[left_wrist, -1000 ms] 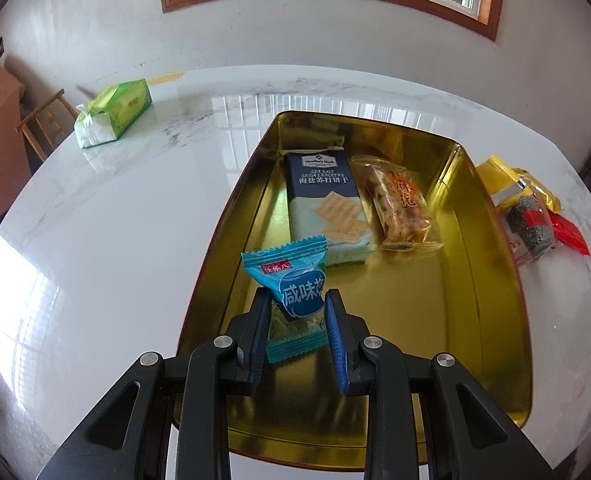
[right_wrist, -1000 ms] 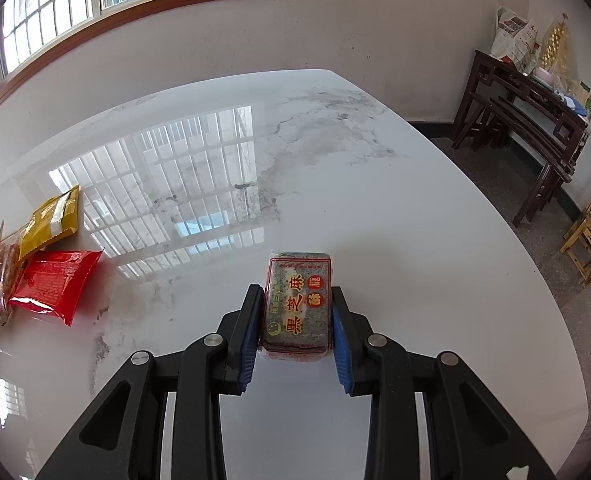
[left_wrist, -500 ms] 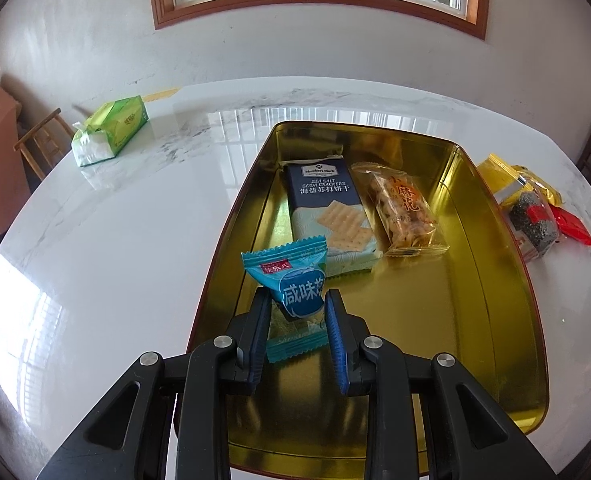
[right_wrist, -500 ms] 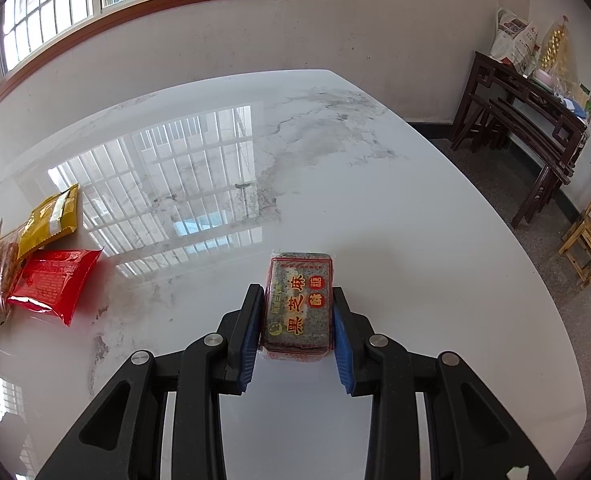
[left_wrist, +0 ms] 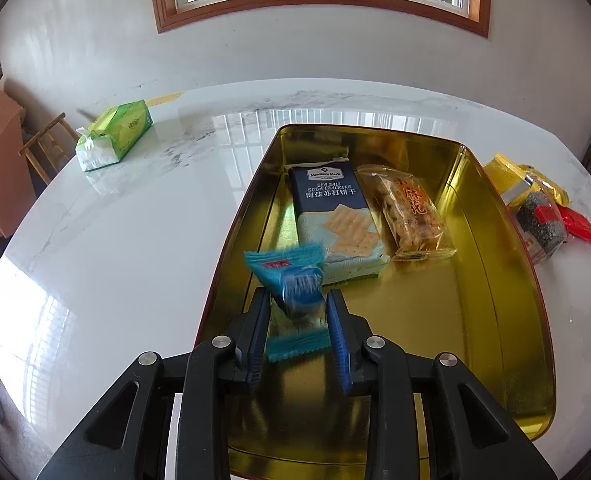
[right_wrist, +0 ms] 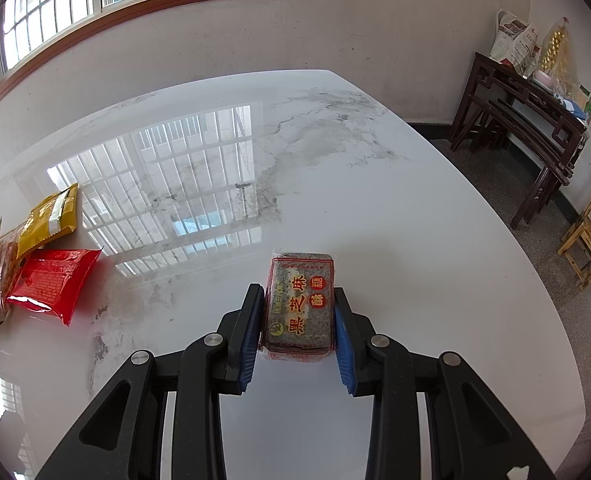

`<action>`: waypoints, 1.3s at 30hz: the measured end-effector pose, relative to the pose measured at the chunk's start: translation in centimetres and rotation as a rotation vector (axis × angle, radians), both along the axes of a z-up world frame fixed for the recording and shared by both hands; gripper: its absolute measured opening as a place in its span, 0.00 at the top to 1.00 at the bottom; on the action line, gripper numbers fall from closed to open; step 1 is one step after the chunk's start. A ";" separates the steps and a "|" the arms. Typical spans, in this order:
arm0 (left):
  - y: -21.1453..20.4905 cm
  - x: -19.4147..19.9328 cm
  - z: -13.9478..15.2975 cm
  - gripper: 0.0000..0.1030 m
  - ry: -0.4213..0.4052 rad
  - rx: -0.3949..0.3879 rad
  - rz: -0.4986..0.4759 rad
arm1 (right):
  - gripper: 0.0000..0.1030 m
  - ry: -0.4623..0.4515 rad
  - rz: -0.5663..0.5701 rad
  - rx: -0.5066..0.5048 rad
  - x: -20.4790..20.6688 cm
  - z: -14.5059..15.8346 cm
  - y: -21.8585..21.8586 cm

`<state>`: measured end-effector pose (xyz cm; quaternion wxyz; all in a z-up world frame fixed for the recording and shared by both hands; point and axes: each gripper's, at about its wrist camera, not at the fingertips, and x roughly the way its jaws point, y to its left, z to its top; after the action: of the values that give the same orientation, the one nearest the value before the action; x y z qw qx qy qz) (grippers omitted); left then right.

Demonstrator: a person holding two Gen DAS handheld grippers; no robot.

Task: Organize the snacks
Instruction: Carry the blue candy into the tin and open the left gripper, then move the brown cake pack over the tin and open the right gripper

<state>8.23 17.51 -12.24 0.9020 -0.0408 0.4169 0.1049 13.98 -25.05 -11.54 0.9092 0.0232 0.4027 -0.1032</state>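
My left gripper (left_wrist: 297, 294) hangs over the near end of the gold tin tray (left_wrist: 435, 320). Its jaws are opening, and the blue snack packet (left_wrist: 291, 276) between them is blurred and tilted, slipping free of the pads. A navy soda cracker pack (left_wrist: 335, 212) and a clear bag of orange snacks (left_wrist: 411, 212) lie side by side further back in the tray. In the right wrist view, my right gripper (right_wrist: 297, 291) is shut on a black sesame cake packet (right_wrist: 301, 304), held just above the white marble table (right_wrist: 375, 200).
Right of the tray lie a yellow packet (left_wrist: 511, 176), a sesame pack (left_wrist: 541, 224) and a red packet (left_wrist: 579, 224). A green tissue box (left_wrist: 113, 136) sits far left. The right wrist view shows red (right_wrist: 51, 280) and yellow (right_wrist: 51, 216) packets at left, and a dark side table (right_wrist: 527, 112) beyond the table's edge.
The blue packet was held still and sharp between the left jaws; now it is blurred and tipping as it comes loose. The right gripper and its sesame cake have not moved.
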 end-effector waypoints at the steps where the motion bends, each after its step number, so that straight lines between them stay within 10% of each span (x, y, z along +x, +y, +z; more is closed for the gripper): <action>1: 0.2 0.0 0.1 0.70 -0.003 -0.014 0.001 | 0.70 0.000 0.000 0.000 0.0 0.0 0.0; 15: 2.0 -0.8 1.3 0.60 -0.027 -0.184 0.018 | 0.70 0.000 0.000 -0.001 0.0 0.0 0.0; 39: -2.4 -5.5 5.7 0.55 -0.092 -0.040 0.024 | 0.72 -0.022 0.159 0.128 -4.6 -0.1 6.1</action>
<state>2.74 15.16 -6.51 0.9178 -0.0687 0.3764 0.1055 9.38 -19.00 -11.66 0.9156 0.0505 0.3989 -0.0044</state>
